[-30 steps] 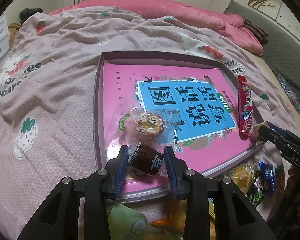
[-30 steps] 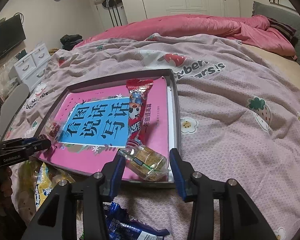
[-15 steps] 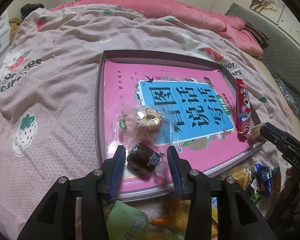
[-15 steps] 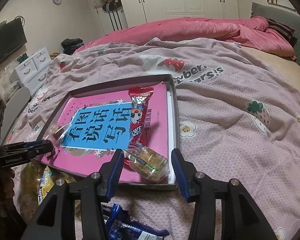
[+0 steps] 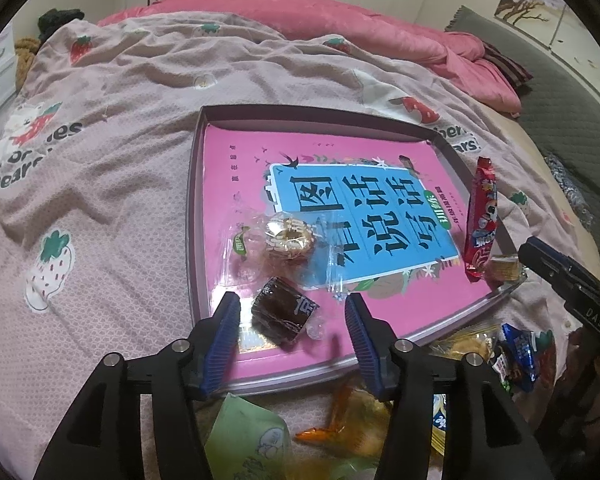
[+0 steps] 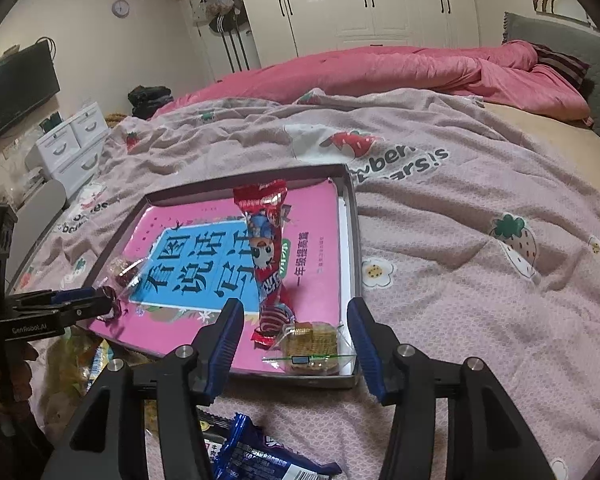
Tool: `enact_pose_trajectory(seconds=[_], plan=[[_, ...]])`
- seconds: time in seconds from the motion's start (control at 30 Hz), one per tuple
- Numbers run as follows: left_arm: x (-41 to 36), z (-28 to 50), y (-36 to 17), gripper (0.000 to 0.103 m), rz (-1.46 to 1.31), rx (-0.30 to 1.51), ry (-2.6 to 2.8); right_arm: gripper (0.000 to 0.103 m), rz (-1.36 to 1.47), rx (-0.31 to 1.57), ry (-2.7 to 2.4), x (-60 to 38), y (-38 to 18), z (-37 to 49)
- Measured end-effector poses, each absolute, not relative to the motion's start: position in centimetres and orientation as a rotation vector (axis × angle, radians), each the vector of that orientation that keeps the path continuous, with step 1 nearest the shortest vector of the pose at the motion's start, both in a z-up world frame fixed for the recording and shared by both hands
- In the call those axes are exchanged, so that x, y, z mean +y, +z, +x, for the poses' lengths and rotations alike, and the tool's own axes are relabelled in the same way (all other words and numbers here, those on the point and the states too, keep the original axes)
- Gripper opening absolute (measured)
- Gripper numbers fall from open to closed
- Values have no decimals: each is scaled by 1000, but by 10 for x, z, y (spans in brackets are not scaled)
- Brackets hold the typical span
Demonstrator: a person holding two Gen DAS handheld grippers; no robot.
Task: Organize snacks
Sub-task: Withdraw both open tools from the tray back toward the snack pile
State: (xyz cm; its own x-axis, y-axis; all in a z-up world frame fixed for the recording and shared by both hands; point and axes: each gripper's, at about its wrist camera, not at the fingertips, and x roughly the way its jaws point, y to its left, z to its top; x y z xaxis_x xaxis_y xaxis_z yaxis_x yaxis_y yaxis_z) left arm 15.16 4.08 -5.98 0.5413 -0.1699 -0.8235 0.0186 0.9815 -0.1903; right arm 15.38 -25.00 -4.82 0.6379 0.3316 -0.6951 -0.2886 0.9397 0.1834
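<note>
A shallow grey tray (image 5: pixel 194 200) with a pink book cover as its floor lies on the bed. In the left wrist view my left gripper (image 5: pixel 292 330) is open, with a dark wrapped candy (image 5: pixel 282 312) lying free in the tray between its fingers, next to a clear-wrapped golden pastry (image 5: pixel 288 236). In the right wrist view my right gripper (image 6: pixel 296 340) is open around a clear-wrapped cracker pack (image 6: pixel 310 346) in the tray's near right corner (image 6: pixel 354 264), beside a long red snack bar (image 6: pixel 266 260).
Loose snacks lie on the pink strawberry bedspread in front of the tray: a green packet (image 5: pixel 248 436), orange and yellow wrappers (image 5: pixel 356 412), blue packets (image 6: pixel 252 452). A pink duvet (image 6: pixel 380 72) is bunched at the far end. White drawers (image 6: pixel 68 144) stand left.
Both grippers opened and let go: the dark candy and the cracker pack now rest in the tray. Both grippers drew back slightly.
</note>
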Motion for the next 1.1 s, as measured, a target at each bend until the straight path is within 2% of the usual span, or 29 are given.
enact_pose_trajectory(seconds=[0.63,1.1], plan=[[55,139,-33,73,-199,926,-78,59,106,750,359,-260,-35,149],[55,122,-13,74,-189,881,-90,63,134,732,365,-264,-28,143]])
